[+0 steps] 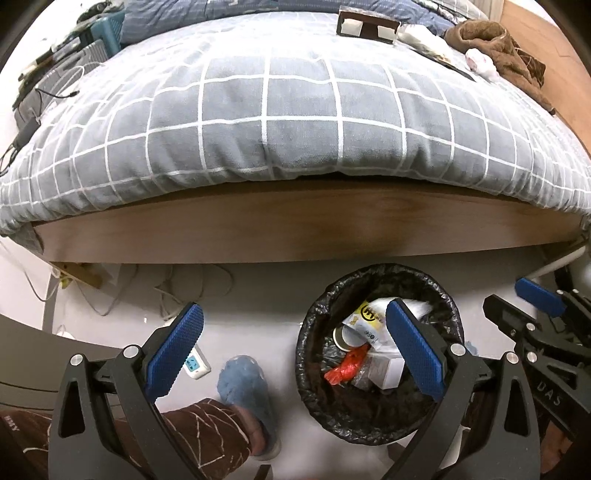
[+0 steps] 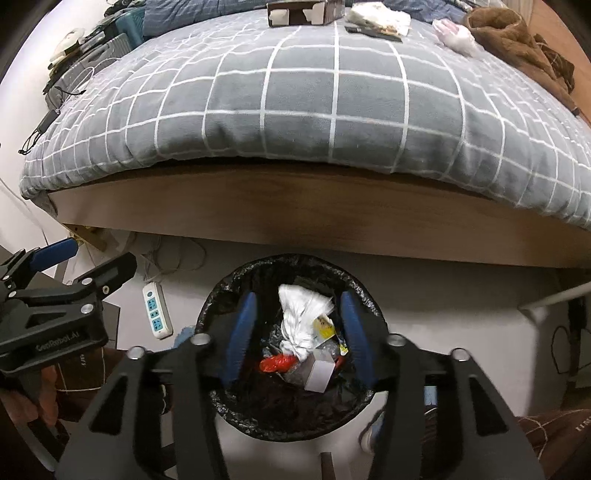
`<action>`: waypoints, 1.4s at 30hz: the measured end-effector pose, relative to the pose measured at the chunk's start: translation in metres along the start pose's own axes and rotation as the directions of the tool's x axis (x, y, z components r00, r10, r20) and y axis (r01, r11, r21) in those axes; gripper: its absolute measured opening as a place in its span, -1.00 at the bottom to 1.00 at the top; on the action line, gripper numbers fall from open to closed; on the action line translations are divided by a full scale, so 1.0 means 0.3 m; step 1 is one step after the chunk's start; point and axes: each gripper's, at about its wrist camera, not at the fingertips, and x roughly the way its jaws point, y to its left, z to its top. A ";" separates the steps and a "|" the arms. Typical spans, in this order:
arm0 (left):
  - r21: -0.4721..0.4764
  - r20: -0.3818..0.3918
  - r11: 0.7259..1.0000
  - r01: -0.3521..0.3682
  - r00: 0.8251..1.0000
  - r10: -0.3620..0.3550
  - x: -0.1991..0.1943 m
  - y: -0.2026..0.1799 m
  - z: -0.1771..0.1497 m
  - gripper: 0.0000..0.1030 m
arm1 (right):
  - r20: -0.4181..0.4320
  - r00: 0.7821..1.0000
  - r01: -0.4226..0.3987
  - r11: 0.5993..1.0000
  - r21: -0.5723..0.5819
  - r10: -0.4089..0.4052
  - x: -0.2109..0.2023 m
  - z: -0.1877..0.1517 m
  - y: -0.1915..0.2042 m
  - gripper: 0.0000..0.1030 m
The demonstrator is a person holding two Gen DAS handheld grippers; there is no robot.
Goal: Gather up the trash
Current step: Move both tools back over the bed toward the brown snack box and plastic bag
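Lettering "GenRobot.AI" is read on the left gripper (image 2: 70, 266), spread empty; the right gripper (image 2: 297, 332), parted, is held above the bin (image 2: 218, 295).

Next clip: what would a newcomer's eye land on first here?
The black-lined trash bin on the floor in front of the bed, holding a white bag, a red wrapper and a small white box. The right gripper hangs open right above it. Behind, the grey checked duvet fills the view, with a brown box at its far end.

Left claw (image 1: 295, 347) open above floor, beside lined bin (image 1: 380, 354).
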 end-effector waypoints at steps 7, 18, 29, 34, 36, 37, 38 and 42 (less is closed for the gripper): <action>-0.023 0.024 1.000 0.001 1.000 0.000 -0.033 0.020 0.019 0.89 | 0.041 0.999 0.026 1.000 0.006 -0.026 -0.059 0.010 -0.016 0.47; -0.036 0.140 0.999 0.034 0.990 -0.028 -0.186 -0.012 0.142 0.89 | 0.231 0.960 0.141 0.985 0.099 -0.161 -0.239 0.086 -0.128 0.85; -0.023 0.197 0.996 0.083 0.977 -0.077 -0.247 -0.117 0.305 0.89 | 0.347 0.914 0.147 0.968 0.204 -0.212 -0.376 0.211 -0.284 0.85; -0.032 0.227 0.994 0.105 0.969 -0.095 -0.258 -0.145 0.390 0.89 | 0.397 0.887 0.170 0.965 0.198 -0.237 -0.395 0.325 -0.322 0.85; -0.018 0.249 0.994 0.107 0.963 -0.099 -0.268 -0.165 0.438 0.89 | 0.407 0.880 0.176 0.964 0.200 -0.245 -0.400 0.361 -0.332 0.85; -0.006 0.253 0.994 0.106 0.962 -0.101 -0.268 -0.176 0.460 0.89 | 0.413 0.875 0.183 0.963 0.198 -0.251 -0.403 0.387 -0.339 0.85; 0.000 0.257 0.994 0.107 0.961 -0.103 -0.267 -0.182 0.479 0.89 | 0.418 0.871 0.189 0.962 0.198 -0.257 -0.407 0.408 -0.347 0.85; 0.012 0.257 0.994 0.110 0.960 -0.109 -0.242 -0.201 0.575 0.89 | 0.436 0.859 0.197 0.959 0.202 -0.268 -0.410 0.489 -0.379 0.85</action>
